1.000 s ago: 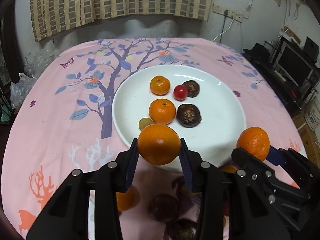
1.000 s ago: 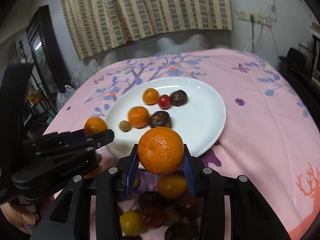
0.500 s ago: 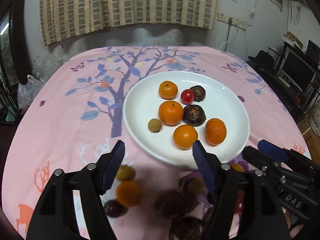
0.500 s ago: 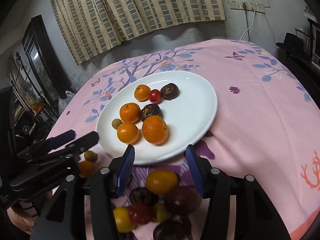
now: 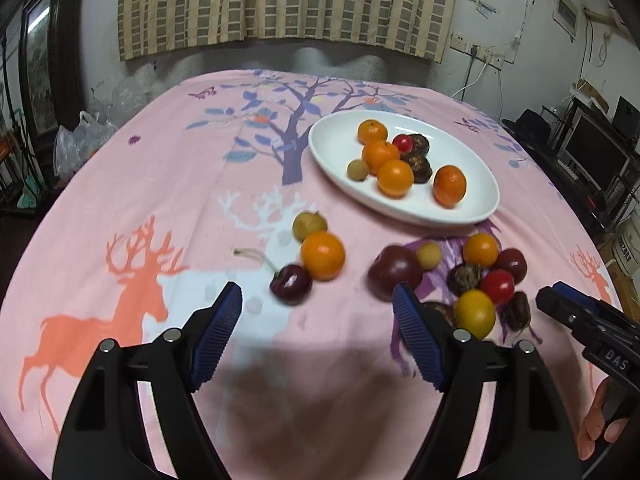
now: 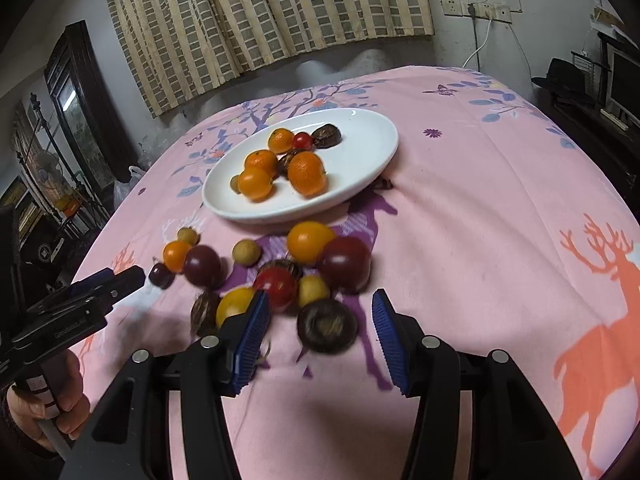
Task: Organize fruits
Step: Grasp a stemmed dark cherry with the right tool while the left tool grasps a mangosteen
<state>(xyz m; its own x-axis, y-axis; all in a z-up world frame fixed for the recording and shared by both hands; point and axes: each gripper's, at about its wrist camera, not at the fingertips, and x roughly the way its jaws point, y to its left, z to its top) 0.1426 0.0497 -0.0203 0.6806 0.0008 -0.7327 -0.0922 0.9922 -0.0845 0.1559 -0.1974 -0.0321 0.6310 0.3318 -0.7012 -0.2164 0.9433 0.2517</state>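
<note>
A white plate (image 5: 472, 168) holds several mandarins, among them two at its near side (image 5: 395, 178) (image 5: 449, 185), with a red tomato and dark fruits. Loose fruit lies on the cloth in front of it: an orange (image 5: 322, 255), a cherry (image 5: 291, 284), a dark plum (image 5: 395, 270). My left gripper (image 5: 316, 296) hovers just short of these, its jaws opening with nothing between them. My right gripper (image 6: 321, 300) stands open over the other pile; a dark round fruit (image 6: 326, 326) shows between its fingers, untouched. The plate (image 6: 360, 148) lies beyond.
A pink tablecloth with deer and tree prints (image 5: 140, 200) covers the round table. Red and yellow tomatoes (image 6: 275, 287) and a big plum (image 6: 344, 265) crowd the pile. A hand (image 6: 60, 400) holds the left gripper. Shelves and a monitor stand off to the right (image 5: 592, 148).
Both grippers held a mandarin a second ago; the two now lie on the plate. Both have opened and drawn back from the plate to the loose fruit.
</note>
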